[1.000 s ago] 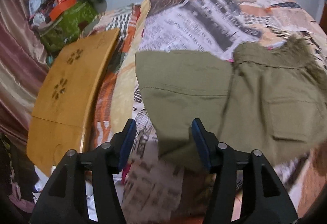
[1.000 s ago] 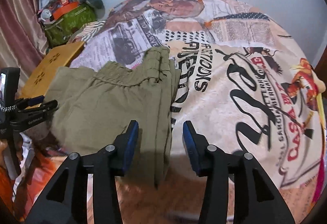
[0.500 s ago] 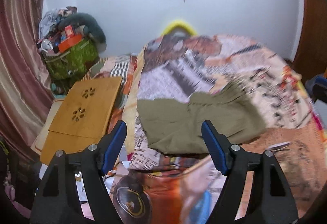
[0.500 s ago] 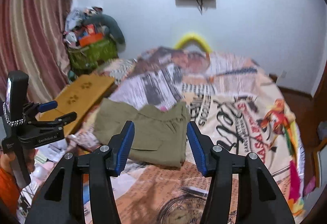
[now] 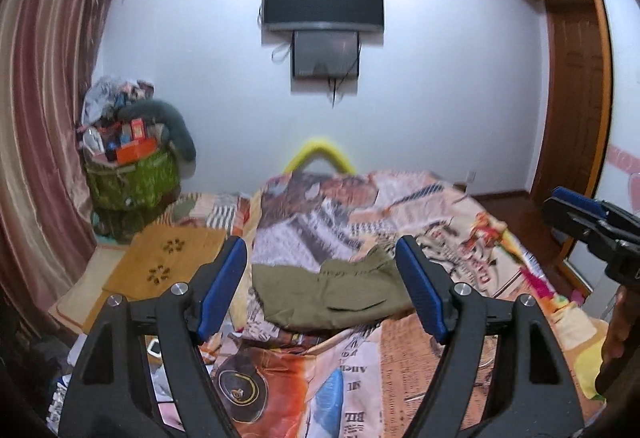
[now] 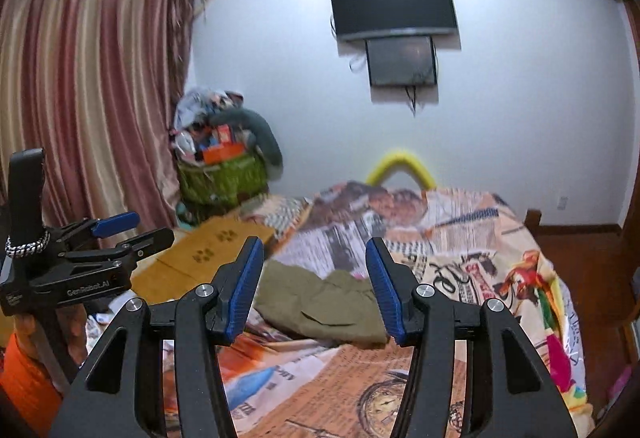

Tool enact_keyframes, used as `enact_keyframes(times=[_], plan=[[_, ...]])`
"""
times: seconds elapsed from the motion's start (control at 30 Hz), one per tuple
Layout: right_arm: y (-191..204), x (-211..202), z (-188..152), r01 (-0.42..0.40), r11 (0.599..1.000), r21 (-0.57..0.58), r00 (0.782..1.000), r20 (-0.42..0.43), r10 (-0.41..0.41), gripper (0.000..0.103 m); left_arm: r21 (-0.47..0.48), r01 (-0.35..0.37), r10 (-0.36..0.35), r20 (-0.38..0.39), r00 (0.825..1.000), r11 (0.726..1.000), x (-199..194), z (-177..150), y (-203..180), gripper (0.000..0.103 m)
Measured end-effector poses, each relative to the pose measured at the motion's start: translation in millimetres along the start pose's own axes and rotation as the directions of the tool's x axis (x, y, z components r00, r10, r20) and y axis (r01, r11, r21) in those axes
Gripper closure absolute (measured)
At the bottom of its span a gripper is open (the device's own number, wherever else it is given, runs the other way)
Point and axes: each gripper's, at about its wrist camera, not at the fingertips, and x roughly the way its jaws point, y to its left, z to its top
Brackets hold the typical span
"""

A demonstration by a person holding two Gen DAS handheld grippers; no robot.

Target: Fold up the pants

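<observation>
The green pants [image 5: 332,298] lie folded on the near left part of the bed [image 5: 420,214]. The left gripper [image 5: 322,286] and right gripper [image 6: 314,286] are both spread wide, holding nothing, above the bed.

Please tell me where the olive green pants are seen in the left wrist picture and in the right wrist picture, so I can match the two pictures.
Left wrist view: the pants lie on the bed below centre, framed between the open left tongs.
Right wrist view: the pants lie below centre, between the open right tongs.
Shared landmark: the yellow arch behind the bed, against the wall.
</observation>
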Motion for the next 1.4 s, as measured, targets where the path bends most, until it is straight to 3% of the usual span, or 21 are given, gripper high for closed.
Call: enact_keyframes(times=[0.17, 0.33, 0.37, 0.43, 0.57, 0.7, 1.4], plan=[[12, -36, 0, -0.023, 1.0, -0.008, 0.997, 0.075, 0.023, 0.054, 0.019, -0.011, 0.009, 0.114, 0.993, 1.0, -54, 2, -15, 0.022], [19, -60, -2, -0.033, 0.999, -0.009, 0.992, 0.122, 0.034, 0.052, -0.001, 0.002, -0.002, 0.171, 0.985, 1.0, -84, 0, -19, 0.014], [20, -62, -2, -0.034, 0.999, -0.008, 0.991, 0.126, 0.035, 0.05, -0.006, 0.003, -0.002, 0.177, 0.984, 1.0, -89, -1, -20, 0.012], [22, -68, -3, -0.019, 1.0, -0.009, 0.99, 0.141, 0.02, 0.034, -0.01, 0.006, -0.004, 0.182, 0.983, 1.0, -94, -2, -22, 0.009], [28, -76, -3, 0.001, 1.0, -0.02, 0.986, 0.165, 0.002, 0.018, -0.022, 0.016, -0.011, 0.19, 0.982, 1.0, -102, -5, -23, 0.001], [32, -79, -3, 0.029, 0.999, -0.031, 0.983, 0.181, -0.023, 0.0, -0.027, 0.017, -0.011, 0.194, 0.981, 1.0, -104, -7, -24, 0.0], [31, -79, -13, 0.048, 0.999, -0.005, 0.987, 0.154, -0.047, 0.0, -0.035, 0.017, -0.011, 0.169, 0.986, 0.999, -97, -15, -24, 0.0]])
